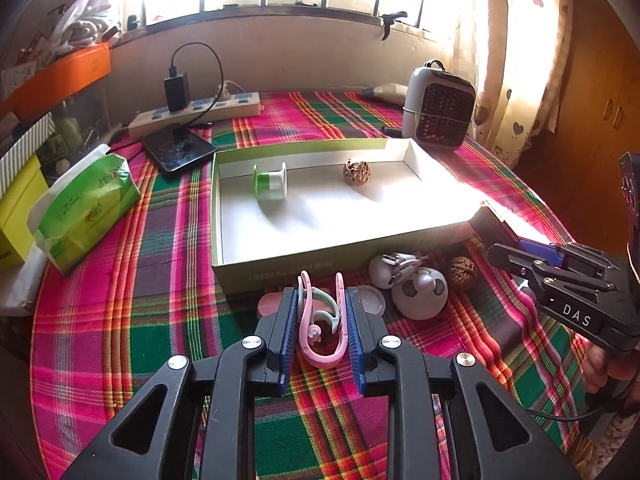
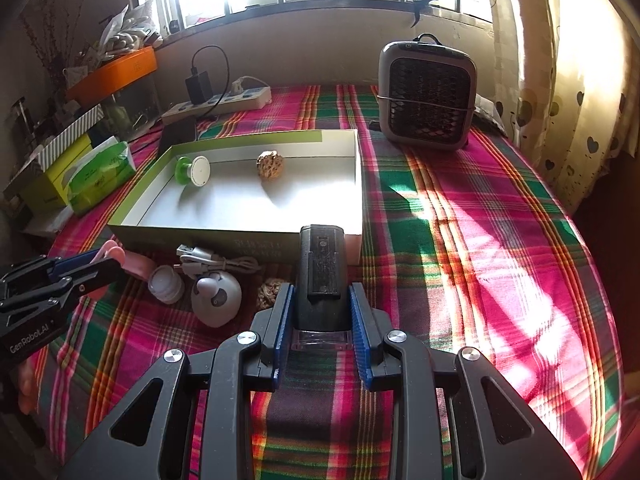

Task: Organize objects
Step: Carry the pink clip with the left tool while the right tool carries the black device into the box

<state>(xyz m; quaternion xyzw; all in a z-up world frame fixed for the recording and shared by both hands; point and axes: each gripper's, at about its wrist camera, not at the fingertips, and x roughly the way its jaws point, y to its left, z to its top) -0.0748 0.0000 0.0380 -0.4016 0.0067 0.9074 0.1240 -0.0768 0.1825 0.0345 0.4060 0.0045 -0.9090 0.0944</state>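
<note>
My left gripper (image 1: 322,300) is shut on pink and pale green ear hooks (image 1: 320,320), just in front of the shallow green box (image 1: 280,276). The box (image 2: 240,236) holds a green-and-white spool (image 1: 271,180) and a walnut (image 1: 356,173). My right gripper (image 2: 320,296) is shut on a black block-shaped device (image 2: 320,268) near the box's front right corner. Loose items lie before the box: a grey round earbud case (image 1: 420,294), a white cable (image 2: 208,260), a small white cap (image 2: 166,284), a second walnut (image 1: 462,273) and a pink eraser (image 1: 269,304).
A small heater (image 2: 428,92) stands behind the box at the right. A power strip with charger (image 1: 192,108), a dark phone (image 1: 178,150), a green tissue pack (image 1: 88,208) and yellow boxes (image 1: 16,204) crowd the left. Plaid cloth (image 2: 480,240) covers the table.
</note>
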